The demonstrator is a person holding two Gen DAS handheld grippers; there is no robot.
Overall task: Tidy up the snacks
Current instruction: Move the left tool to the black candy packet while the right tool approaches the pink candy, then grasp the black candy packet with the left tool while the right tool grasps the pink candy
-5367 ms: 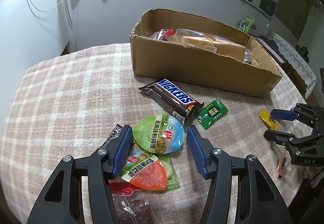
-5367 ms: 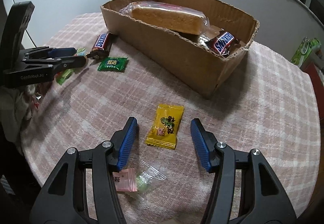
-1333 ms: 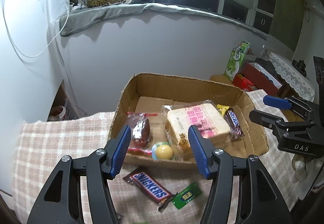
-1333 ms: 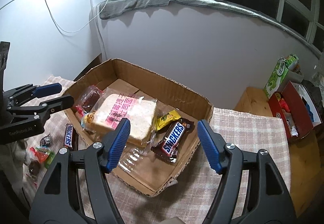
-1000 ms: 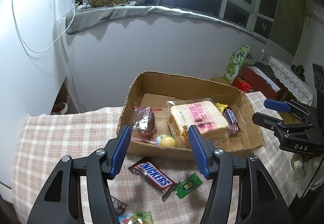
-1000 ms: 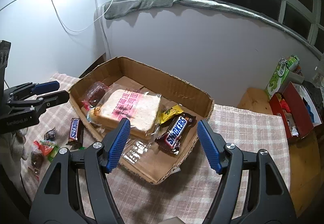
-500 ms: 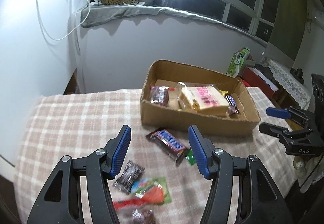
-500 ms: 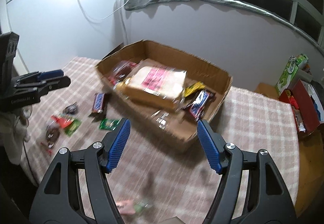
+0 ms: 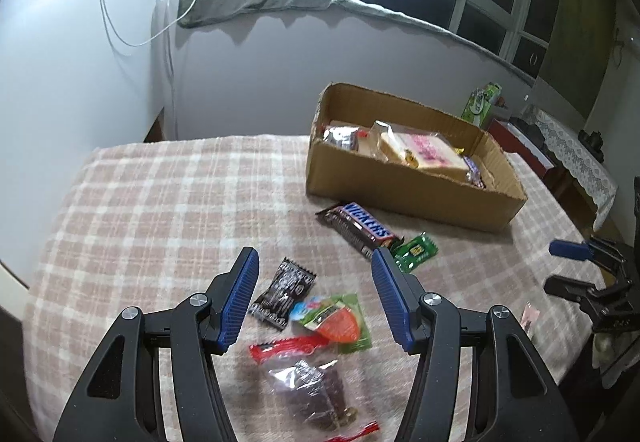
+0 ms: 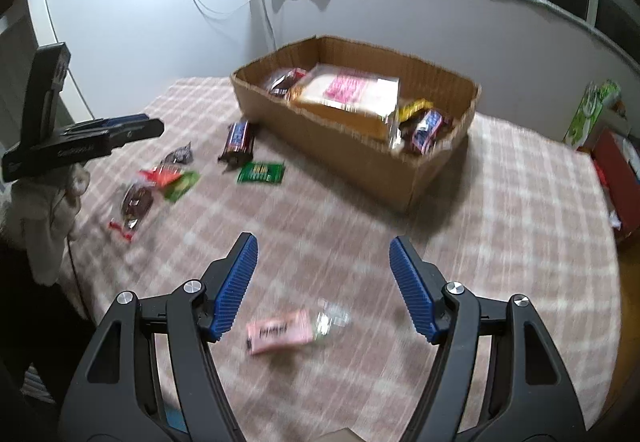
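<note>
- Near the table's front edge, the pink packet (image 10: 280, 331) lies between the released, empty jaws of the right gripper (image 10: 324, 286); a clumsy close could nudge it off.
- Under the left gripper (image 9: 316, 298), likewise released and empty, the loose snacks (image 9: 332, 322) overlap, so two could be pinched together, well short of the cardboard box (image 9: 400, 190).

The left gripper (image 9: 314, 296) tilts downward over the worktop's (image 9: 160, 202) near left part, jaws parted and empty. The right gripper (image 10: 323, 288) tilts down near the worktop's front edge, jaws spread wider, gripping nothing.
</note>
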